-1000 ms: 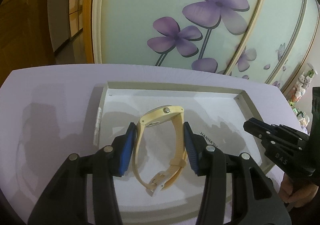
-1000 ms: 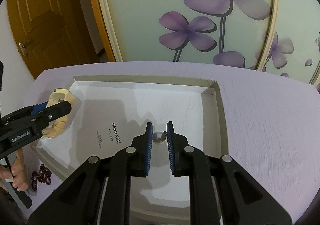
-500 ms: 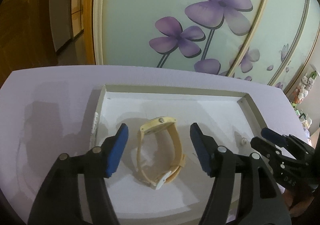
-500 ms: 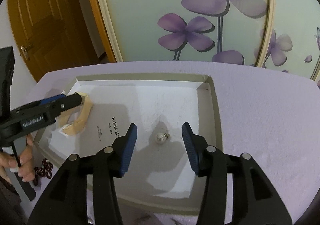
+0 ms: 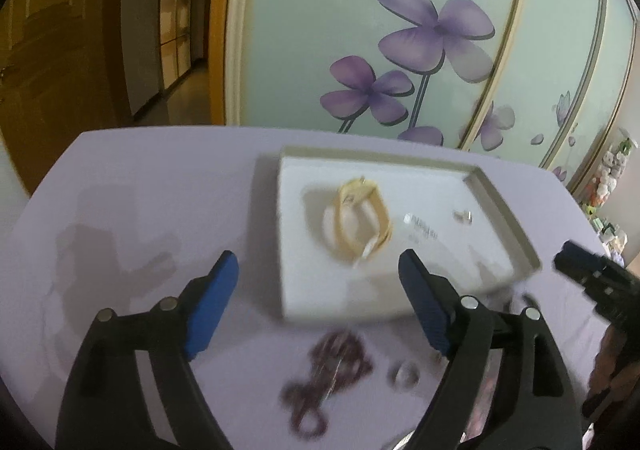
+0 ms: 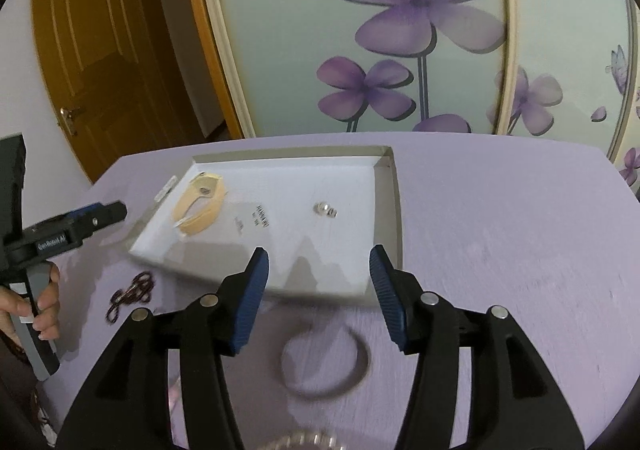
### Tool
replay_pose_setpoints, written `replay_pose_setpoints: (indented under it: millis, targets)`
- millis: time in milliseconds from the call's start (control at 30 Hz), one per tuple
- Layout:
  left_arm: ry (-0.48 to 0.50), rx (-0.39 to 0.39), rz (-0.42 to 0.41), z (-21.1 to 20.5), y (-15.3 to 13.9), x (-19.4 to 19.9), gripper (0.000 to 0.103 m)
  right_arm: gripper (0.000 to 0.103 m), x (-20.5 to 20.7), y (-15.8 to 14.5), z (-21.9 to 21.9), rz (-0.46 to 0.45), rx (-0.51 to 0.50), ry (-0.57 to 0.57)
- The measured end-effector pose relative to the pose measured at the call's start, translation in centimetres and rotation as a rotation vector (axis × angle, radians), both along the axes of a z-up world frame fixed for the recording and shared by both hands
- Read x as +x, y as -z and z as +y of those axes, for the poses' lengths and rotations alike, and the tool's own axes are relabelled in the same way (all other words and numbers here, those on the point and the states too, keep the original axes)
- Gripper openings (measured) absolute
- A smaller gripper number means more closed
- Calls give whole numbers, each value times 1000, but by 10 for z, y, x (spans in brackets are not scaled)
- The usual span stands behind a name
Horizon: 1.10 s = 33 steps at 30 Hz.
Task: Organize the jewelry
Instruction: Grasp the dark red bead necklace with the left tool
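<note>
A white tray (image 5: pixel 496 190) (image 6: pixel 386 190) lies on the lilac table. In it lie a cream watch (image 5: pixel 362 222) (image 6: pixel 200 204) at its left and a small silver earring (image 5: pixel 463 216) (image 6: pixel 326 209) at its right. My left gripper (image 5: pixel 320 302) is open and empty, in front of the tray, above a dark red bead chain (image 5: pixel 328 374) (image 6: pixel 130 294) and a small ring (image 5: pixel 404 374). My right gripper (image 6: pixel 318 298) is open and empty, in front of the tray, above a dark bangle (image 6: pixel 324 362).
A beaded piece (image 6: pixel 304 442) shows at the bottom edge of the right wrist view. Each gripper shows in the other's view, the right (image 5: pixel 596 286) and the left (image 6: pixel 76 230). A flowered glass wall and a wooden door (image 6: pixel 92 62) stand behind the table.
Both grippers opened, left the watch and the earring in the tray, and pulled back toward the table's front edge. Loose jewelry in front of the tray came into view.
</note>
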<state>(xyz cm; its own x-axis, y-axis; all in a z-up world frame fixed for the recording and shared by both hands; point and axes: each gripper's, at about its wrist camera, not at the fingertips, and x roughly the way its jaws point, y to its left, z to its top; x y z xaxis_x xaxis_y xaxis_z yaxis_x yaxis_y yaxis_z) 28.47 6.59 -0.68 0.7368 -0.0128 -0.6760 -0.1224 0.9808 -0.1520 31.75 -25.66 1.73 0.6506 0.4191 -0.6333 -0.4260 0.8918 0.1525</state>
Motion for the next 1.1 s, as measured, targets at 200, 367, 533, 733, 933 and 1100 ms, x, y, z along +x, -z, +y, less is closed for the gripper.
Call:
replay_pose_setpoints:
  millis: [200, 367, 533, 733, 933, 1100]
  targets:
    - [-18, -8, 59, 0, 20, -37, 83, 58, -37, -1, -14, -15, 7, 14]
    - [0, -2, 98, -12, 37, -44, 83, 58, -52, 8, -20, 8, 6, 22]
    - [-17, 39, 127, -23, 50, -34, 82, 58, -57, 12, -26, 26, 16, 32]
    - [-26, 64, 154, -34, 55, -20, 62, 58, -60, 18, -27, 42, 27, 37]
    - [-8, 46, 140, -33, 53, -18, 12, 58, -64, 23, -27, 61, 35, 37]
    - [-14, 1, 129, -20, 52, -27, 9, 58, -70, 27, -30, 83, 38, 41]
